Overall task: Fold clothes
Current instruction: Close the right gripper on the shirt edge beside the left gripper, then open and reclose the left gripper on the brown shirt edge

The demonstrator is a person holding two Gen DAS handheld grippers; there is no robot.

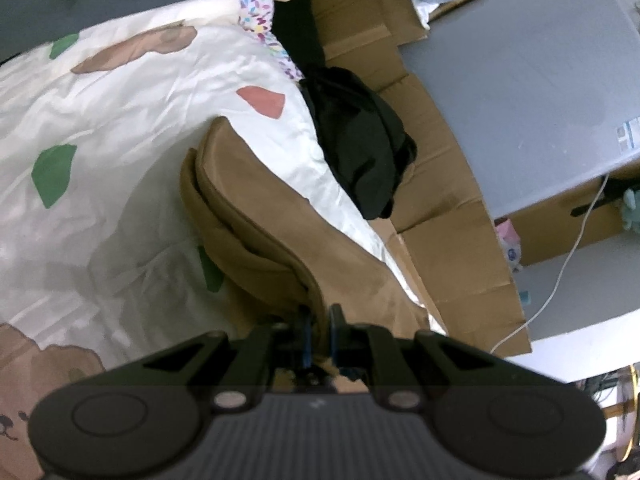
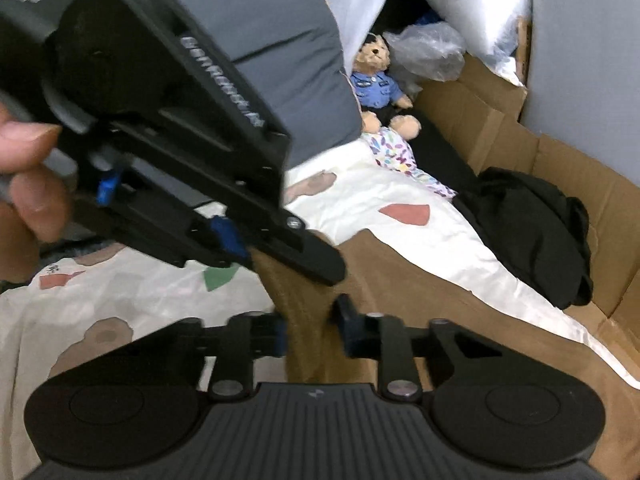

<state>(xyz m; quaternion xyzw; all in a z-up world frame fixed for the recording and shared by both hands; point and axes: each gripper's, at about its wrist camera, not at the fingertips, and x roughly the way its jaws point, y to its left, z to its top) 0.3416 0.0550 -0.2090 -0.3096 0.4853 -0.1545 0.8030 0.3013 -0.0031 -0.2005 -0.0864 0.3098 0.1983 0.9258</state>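
Note:
A brown garment (image 1: 256, 208) lies partly folded on a white quilt (image 1: 120, 100) printed with bears and coloured patches. My left gripper (image 1: 320, 332) is shut on a raised fold of this garment at its near end. In the right wrist view the same brown garment (image 2: 400, 288) stretches away to the right. There the left gripper (image 2: 256, 258), held by a person's hand (image 2: 32, 184), pinches the cloth from the upper left. Just below it, my right gripper (image 2: 312, 326) has its fingers pressed on either side of the same upright ridge of brown cloth.
A black garment (image 2: 532, 236) lies bunched at the quilt's far edge against flattened cardboard (image 2: 560, 160). A teddy bear in a blue shirt (image 2: 376, 80), a grey pillow (image 2: 280, 52) and a plastic bag sit at the back. A white cable (image 1: 560, 272) runs over the floor.

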